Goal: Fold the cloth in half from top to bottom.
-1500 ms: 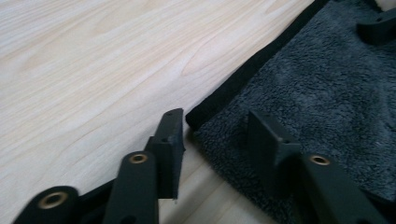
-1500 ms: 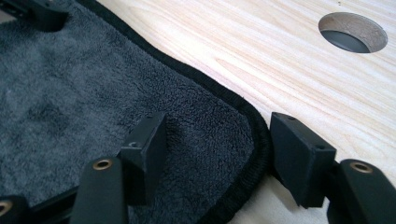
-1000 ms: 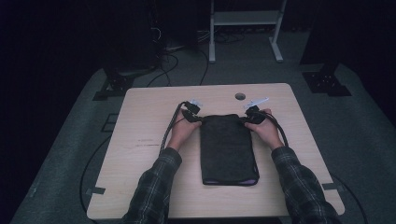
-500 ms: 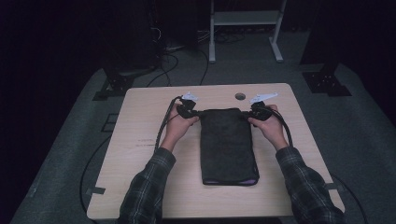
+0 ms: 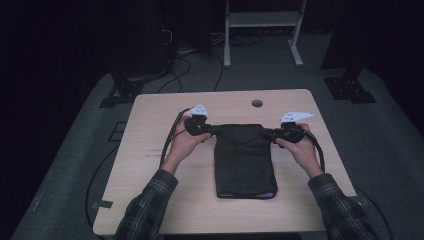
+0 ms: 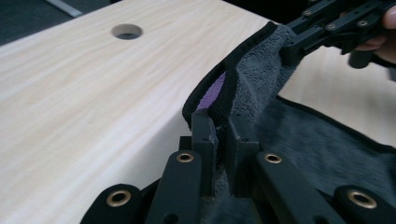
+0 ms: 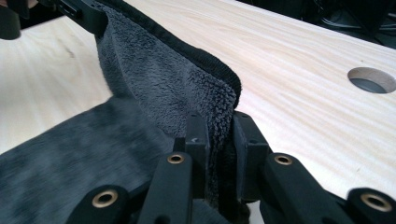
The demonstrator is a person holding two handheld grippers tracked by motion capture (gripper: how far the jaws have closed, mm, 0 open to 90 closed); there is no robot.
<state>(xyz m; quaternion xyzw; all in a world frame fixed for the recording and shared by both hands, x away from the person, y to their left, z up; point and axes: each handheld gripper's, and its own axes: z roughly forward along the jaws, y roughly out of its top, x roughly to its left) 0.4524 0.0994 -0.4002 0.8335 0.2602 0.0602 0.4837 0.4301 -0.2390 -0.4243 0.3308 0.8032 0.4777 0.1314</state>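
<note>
A dark grey towel (image 5: 245, 160) with a black hem and a purple underside lies folded on the wooden table (image 5: 150, 150). Its far edge is lifted off the wood. My left gripper (image 5: 216, 130) is shut on the far left corner of the towel (image 6: 243, 93), the fabric pinched between its black jaws. My right gripper (image 5: 272, 133) is shut on the far right corner of the towel (image 7: 173, 88). In the left gripper view (image 6: 223, 154) the right gripper's jaws show at the top right. In the right gripper view (image 7: 218, 158) the left gripper's jaws show at the top left.
A round cable hole (image 5: 257, 103) sits in the table near its far edge. Black cables (image 5: 170, 140) trail from both grippers across the table. A white frame stand (image 5: 260, 30) and dark equipment stand on the floor beyond the table.
Both grippers have risen and moved away from the person, lifting the towel's far edge off the table. The upper fold has opened out, and the towel reaches further towards the far edge.
</note>
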